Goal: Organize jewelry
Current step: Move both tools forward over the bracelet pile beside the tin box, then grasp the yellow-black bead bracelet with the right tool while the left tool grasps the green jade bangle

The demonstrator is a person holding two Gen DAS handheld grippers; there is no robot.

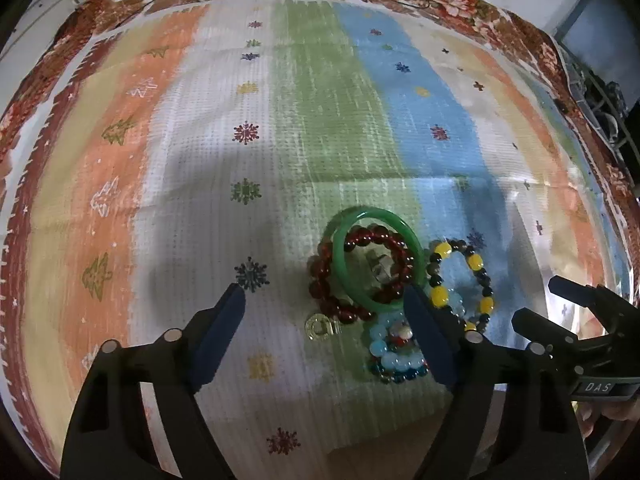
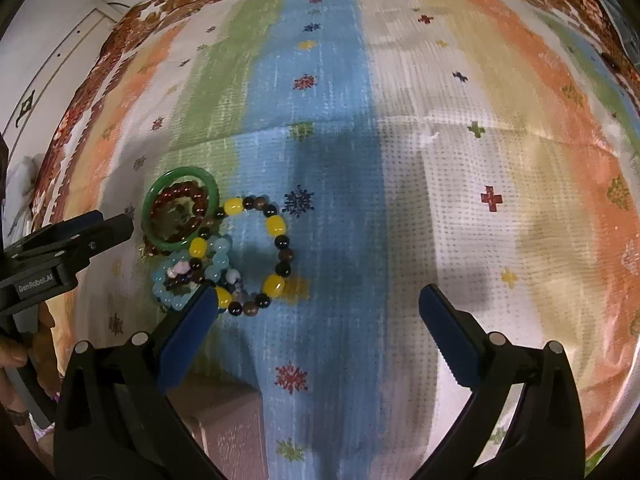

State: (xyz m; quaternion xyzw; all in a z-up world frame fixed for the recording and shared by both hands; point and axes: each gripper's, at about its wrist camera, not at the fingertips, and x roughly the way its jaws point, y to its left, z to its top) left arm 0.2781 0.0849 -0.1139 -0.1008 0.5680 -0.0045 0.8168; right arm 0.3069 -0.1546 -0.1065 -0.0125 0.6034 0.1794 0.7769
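A pile of jewelry lies on the striped cloth (image 1: 280, 140). A green bangle (image 1: 343, 248) rests tilted over a dark red bead bracelet (image 1: 320, 280). A yellow-and-black bead bracelet (image 1: 474, 262) lies to its right, pale blue bead bracelets (image 1: 394, 354) below, and a small gold ring (image 1: 320, 326) beside them. My left gripper (image 1: 326, 292) is open, hovering over the pile. In the right wrist view the bangle (image 2: 154, 204), yellow-and-black bracelet (image 2: 276, 226) and blue beads (image 2: 218, 260) sit left of my open right gripper (image 2: 316, 296).
The striped cloth (image 2: 460, 120) covers a floral tablecloth (image 1: 460, 4). The right gripper's body (image 1: 580, 320) shows at the left view's right edge; the left gripper's body (image 2: 60, 248) shows at the right view's left edge. A cloth fold runs across the middle.
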